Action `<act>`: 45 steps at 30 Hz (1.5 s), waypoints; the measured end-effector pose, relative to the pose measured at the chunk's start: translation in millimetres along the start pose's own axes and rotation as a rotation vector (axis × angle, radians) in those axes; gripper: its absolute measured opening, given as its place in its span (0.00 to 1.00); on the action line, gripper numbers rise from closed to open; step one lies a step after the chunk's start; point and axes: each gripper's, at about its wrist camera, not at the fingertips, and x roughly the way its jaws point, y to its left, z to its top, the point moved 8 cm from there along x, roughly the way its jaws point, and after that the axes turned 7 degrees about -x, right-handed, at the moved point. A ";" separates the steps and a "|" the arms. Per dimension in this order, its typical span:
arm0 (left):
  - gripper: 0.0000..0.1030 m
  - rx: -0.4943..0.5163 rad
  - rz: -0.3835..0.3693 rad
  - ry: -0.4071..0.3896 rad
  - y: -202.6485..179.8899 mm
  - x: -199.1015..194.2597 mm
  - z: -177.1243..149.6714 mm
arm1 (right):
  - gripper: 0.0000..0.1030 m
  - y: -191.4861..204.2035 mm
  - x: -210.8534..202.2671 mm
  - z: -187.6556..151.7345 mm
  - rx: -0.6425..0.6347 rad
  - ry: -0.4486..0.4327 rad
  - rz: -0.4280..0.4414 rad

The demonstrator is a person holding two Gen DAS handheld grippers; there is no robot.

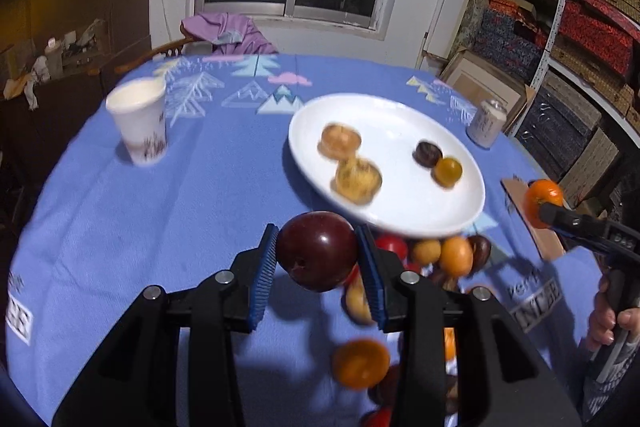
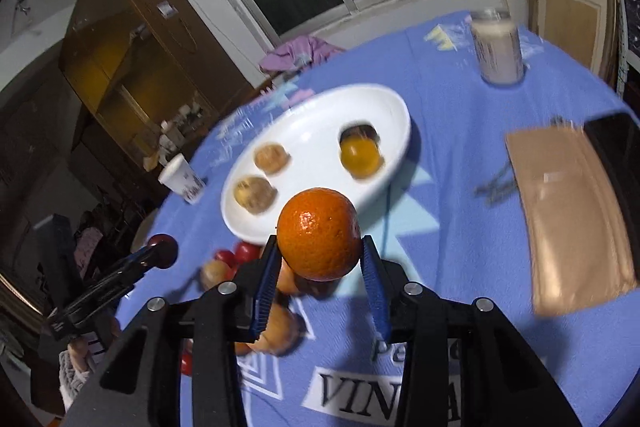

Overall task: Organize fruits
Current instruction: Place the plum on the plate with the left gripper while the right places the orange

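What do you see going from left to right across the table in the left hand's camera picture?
Paper cup → dark red plum held in the left gripper → white plate → drink can → orange held in the right gripper.

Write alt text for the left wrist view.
The left gripper holds a dark red plum above a blue tablecloth, just short of a white plate carrying four small fruits. At the right edge the right gripper holds an orange; more fruit lies piled below, a paper cup stands left.
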 end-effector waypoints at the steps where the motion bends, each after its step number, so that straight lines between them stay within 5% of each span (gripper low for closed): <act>1: 0.38 0.010 0.005 -0.011 -4.5 0.4 13.5 | 0.40 3.7 -3.7 14.3 -0.013 -0.014 -0.002; 9: 0.38 0.036 0.010 -0.031 -43.4 49.8 106.8 | 0.40 13.0 44.1 109.8 -0.059 -0.031 -0.037; 18: 0.38 0.031 0.041 0.124 -43.7 172.4 112.8 | 0.40 -28.1 165.7 102.4 -0.070 0.173 -0.132; 28: 0.43 0.020 0.037 0.183 -37.1 209.3 105.4 | 0.44 -37.4 198.1 87.5 -0.076 0.257 -0.146; 36: 0.48 0.002 0.047 0.135 -29.8 168.5 110.2 | 0.49 -21.0 147.6 110.5 -0.084 0.120 -0.126; 39: 0.61 -0.011 0.067 0.074 -16.6 120.7 111.3 | 0.55 0.9 105.2 118.9 -0.099 0.045 -0.094; 41: 0.70 -0.022 0.087 0.027 -7.2 86.6 105.1 | 0.68 17.3 74.6 112.1 -0.115 0.004 -0.062; 45: 0.70 -0.043 0.091 -0.002 2.9 34.7 71.5 | 0.70 36.1 31.9 71.6 -0.136 -0.026 -0.028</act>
